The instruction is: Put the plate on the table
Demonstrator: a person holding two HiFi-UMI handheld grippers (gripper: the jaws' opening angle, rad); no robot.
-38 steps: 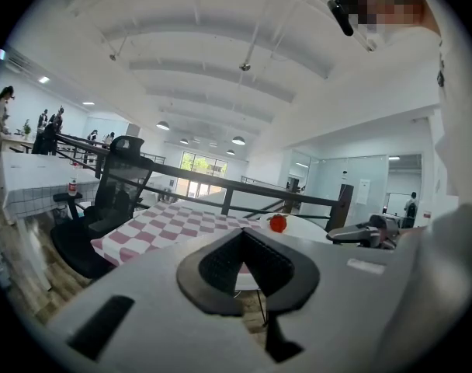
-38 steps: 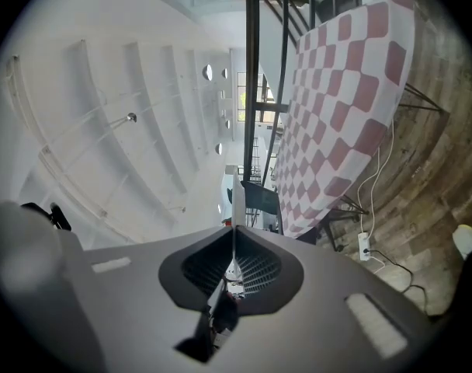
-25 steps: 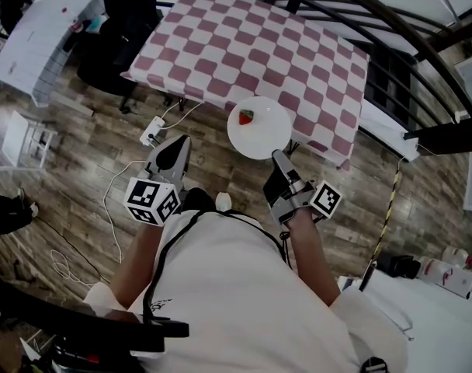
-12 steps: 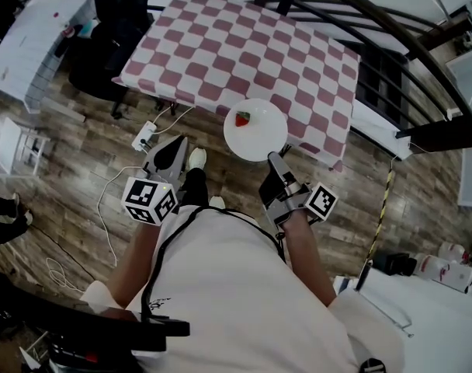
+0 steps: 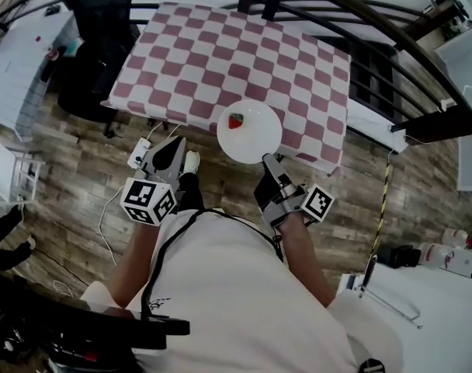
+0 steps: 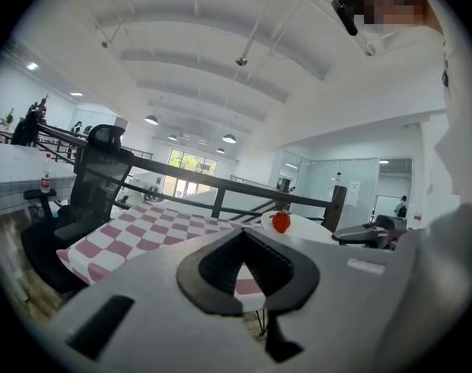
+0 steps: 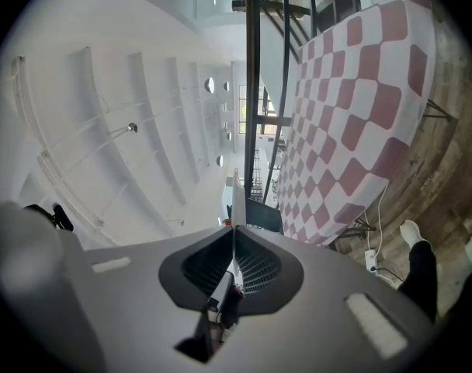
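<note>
Pinching the near rim of the plate (image 5: 249,130) with the right claw (image 5: 265,162), jaws pressing shut on the thin white edge. Carrying it farther toward the table (image 5: 220,45) than a second ago: then straddling the table's near edge about half and half, now showing mostly over the checked cloth, with only the near rim and the claw jutting out above the wooden floor (image 5: 73,169). Nearing the set-down, by the look of it, and probably needing only a little more reach and a lowering; not telling yet whether touching the cloth or floating above it. Keeping the plate level, with the strawberry (image 5: 235,120) sitting on its far-left part, away from the grip. Trailing the left claw (image 5: 174,144) to the left, short of the table's near edge, jaws pressed together on nothing, apart from the plate.
</note>
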